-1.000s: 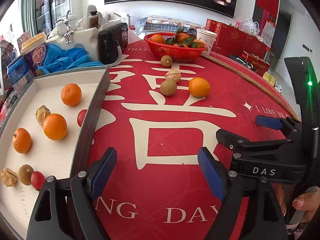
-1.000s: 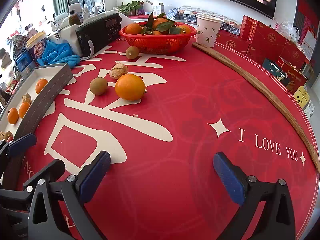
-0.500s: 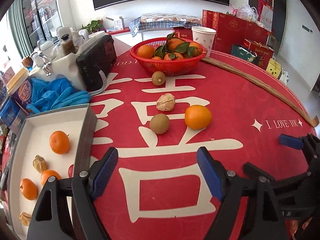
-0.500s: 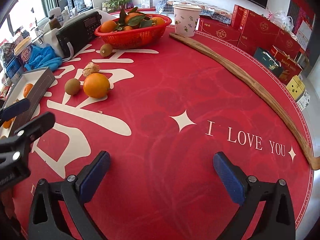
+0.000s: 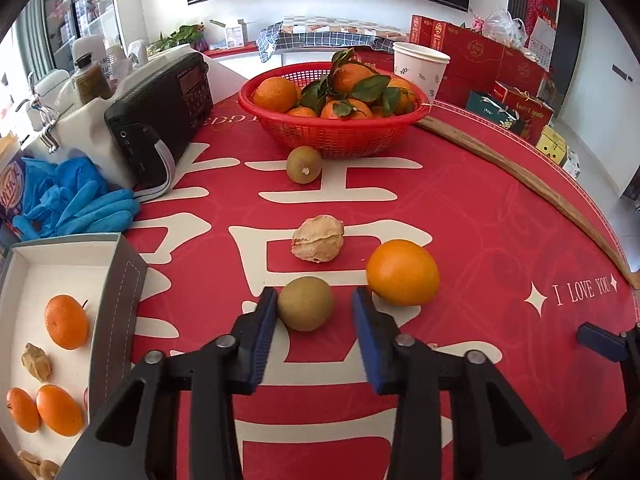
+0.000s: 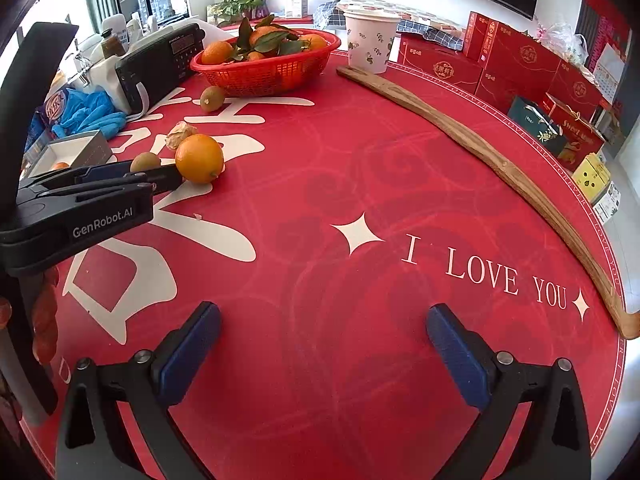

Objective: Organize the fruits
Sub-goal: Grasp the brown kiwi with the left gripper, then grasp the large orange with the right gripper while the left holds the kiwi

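Two round brownish-green fruits are lying loose on the red printed cloth point(image 5: 480, 220): the nearer brownish-green fruit point(image 5: 305, 308) and a farther one point(image 5: 304, 164). One large smooth orange point(image 5: 402, 272) and one tan papery husked fruit point(image 5: 318, 239) are lying beside them. One red plastic mesh basket point(image 5: 336, 136) is holding at least five leafy mandarins point(image 5: 275, 94) (leaves are hiding any others). One white cardboard tray with a grey wall point(image 5: 116, 320) is holding three small mandarins point(image 5: 66, 322) and at least two more tan husked fruits point(image 5: 36, 362). One white paper cup point(image 5: 420, 68), one long curved wooden strip point(image 5: 520, 176) and one black radio point(image 5: 160, 112) are sitting around the edge.
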